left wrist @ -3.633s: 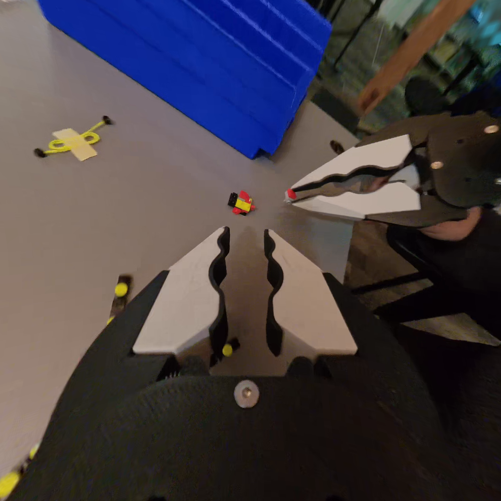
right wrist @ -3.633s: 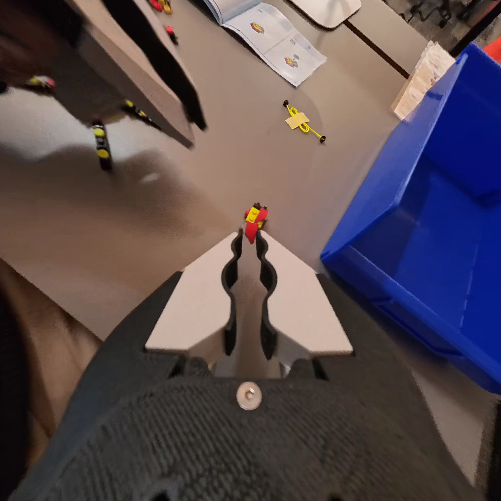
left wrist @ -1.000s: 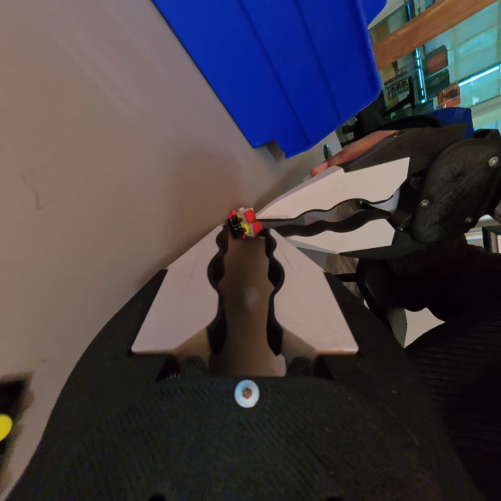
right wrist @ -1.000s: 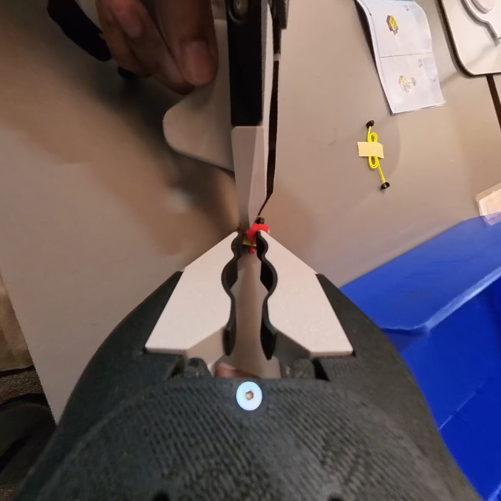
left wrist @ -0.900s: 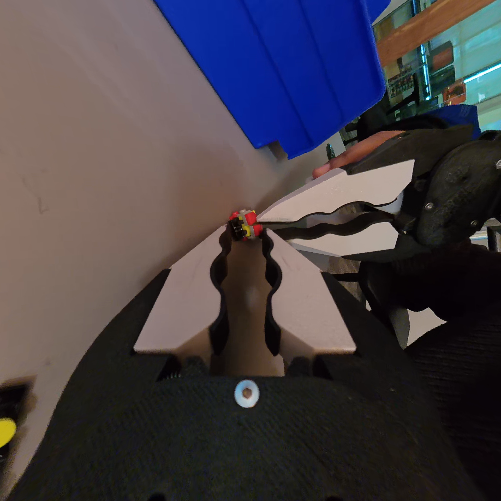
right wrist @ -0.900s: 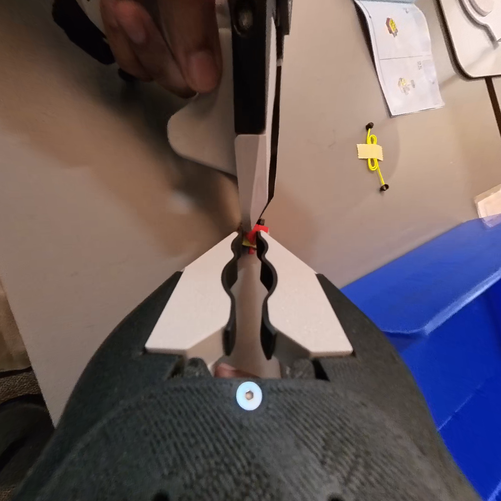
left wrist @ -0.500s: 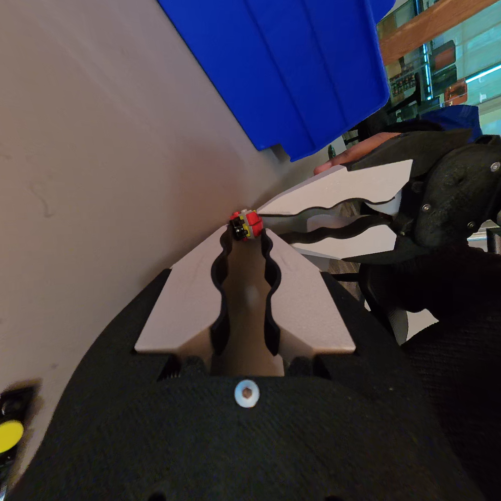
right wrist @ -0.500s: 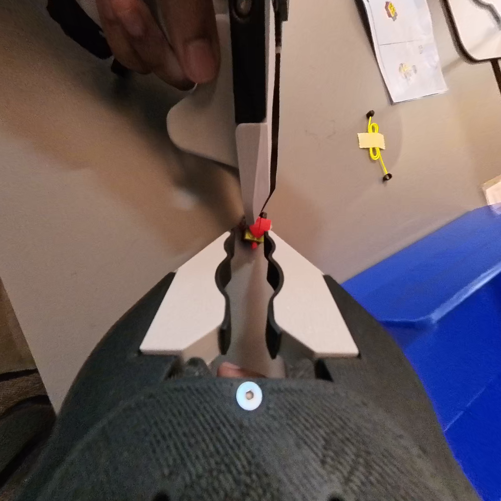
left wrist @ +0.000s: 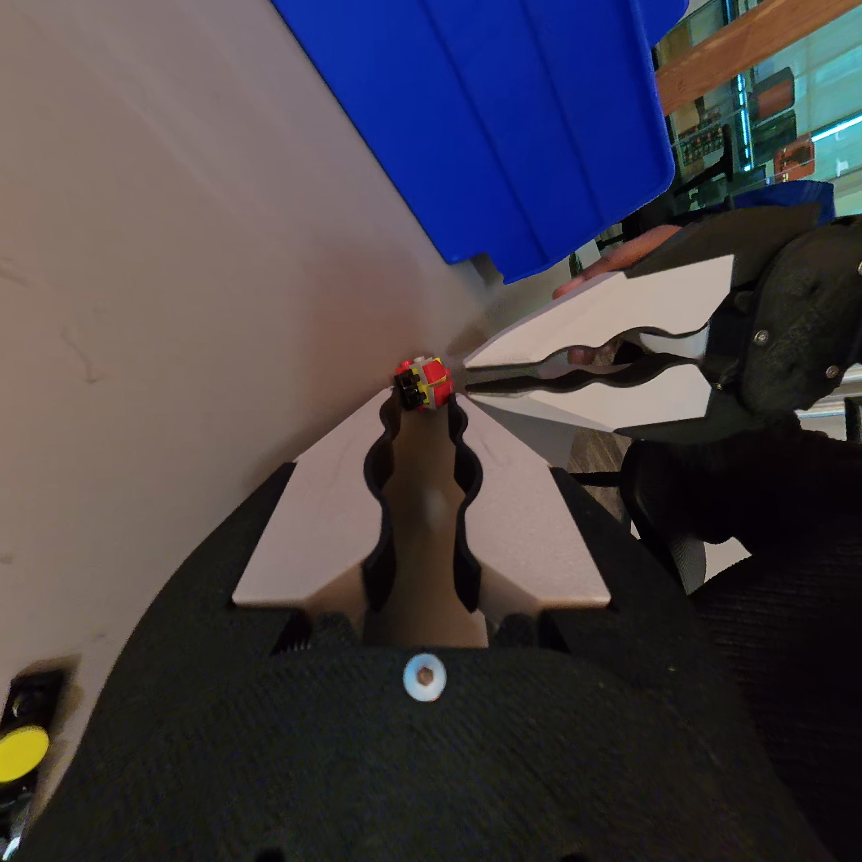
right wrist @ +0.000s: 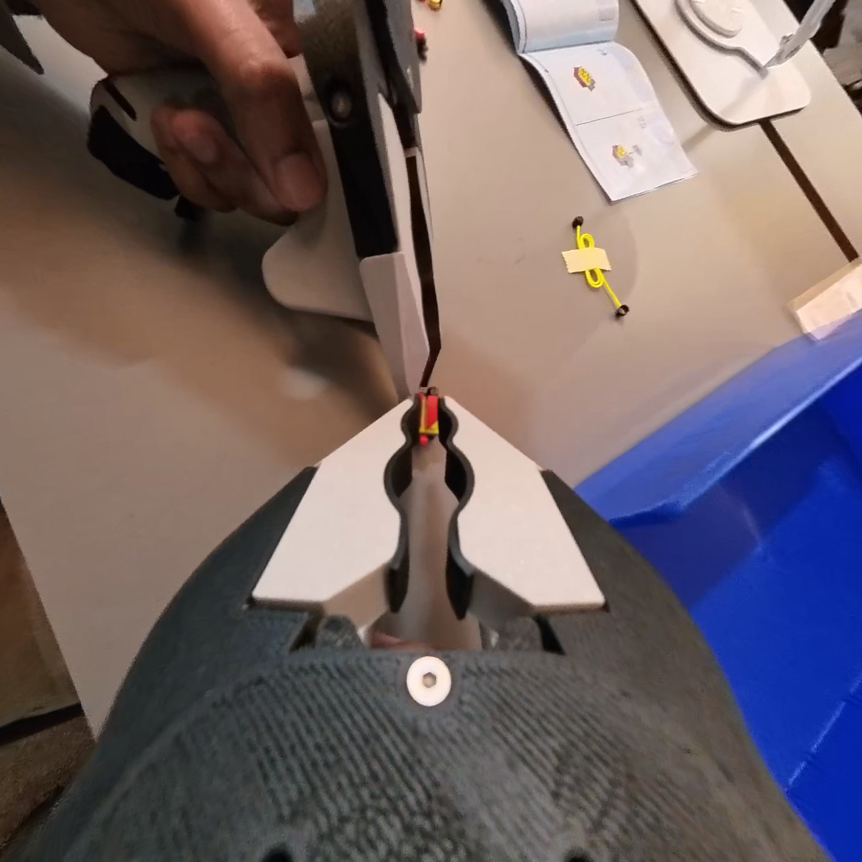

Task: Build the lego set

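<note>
A small red, yellow, black and grey lego assembly (left wrist: 424, 387) is held just above the grey table (left wrist: 186, 280). My left gripper (left wrist: 423, 396) is shut on it, one fingertip on each side. My right gripper (left wrist: 468, 378) comes in from the right, its jaws nearly together at the assembly's red side. In the right wrist view the assembly (right wrist: 429, 417) shows edge-on and fills the narrow gap of my right gripper (right wrist: 428, 403). The left gripper (right wrist: 422, 387) reaches down from above, held by a hand (right wrist: 233, 116).
A big blue bin (left wrist: 490, 116) stands close behind on the right, also in the right wrist view (right wrist: 746, 536). An open instruction booklet (right wrist: 606, 102), a taped yellow cord (right wrist: 590, 266) and a white board (right wrist: 727, 60) lie farther off. A black-and-yellow piece (left wrist: 21, 755) lies near the left gripper's base. My two grippers' fingertips are within a few centimetres of each other. The black-and-yellow piece (left wrist: 21, 755) sits 12 centimetres or so from the ends of my left fingers.
The right gripper's jaws opened half a second ago and have now narrowed again on the assembly. The left gripper has kept its grip. The assembly now shows edge-on in the right wrist view.
</note>
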Tool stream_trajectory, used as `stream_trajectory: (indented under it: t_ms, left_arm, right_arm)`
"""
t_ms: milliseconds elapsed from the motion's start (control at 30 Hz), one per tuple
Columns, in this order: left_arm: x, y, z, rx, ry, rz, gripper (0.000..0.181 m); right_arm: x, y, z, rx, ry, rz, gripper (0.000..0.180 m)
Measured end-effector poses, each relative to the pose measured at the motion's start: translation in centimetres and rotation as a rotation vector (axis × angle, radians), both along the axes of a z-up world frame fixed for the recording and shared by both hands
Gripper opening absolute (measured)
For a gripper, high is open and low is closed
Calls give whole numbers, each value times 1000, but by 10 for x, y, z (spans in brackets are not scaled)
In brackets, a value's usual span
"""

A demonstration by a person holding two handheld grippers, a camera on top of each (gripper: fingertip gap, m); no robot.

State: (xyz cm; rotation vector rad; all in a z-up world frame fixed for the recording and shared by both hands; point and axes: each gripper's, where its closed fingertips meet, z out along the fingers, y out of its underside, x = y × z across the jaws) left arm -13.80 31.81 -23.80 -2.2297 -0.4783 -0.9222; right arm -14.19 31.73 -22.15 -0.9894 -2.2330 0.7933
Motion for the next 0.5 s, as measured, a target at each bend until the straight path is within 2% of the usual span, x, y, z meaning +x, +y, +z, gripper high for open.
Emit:
stream_trajectory:
  t_ms: [200,333,500]
  left_arm:
    - [0,2,0,-2,-7,5,18]
    - [0,2,1,-2,-10,8,17]
    - [0,4,1,-2,-15,10,16]
  right_arm:
    - [-2,5,-7,1,-32,-39,5]
    - [3,4,-7,-58,-68,-20,21]
    - [4,1,-7,-67,-86,-4,29]
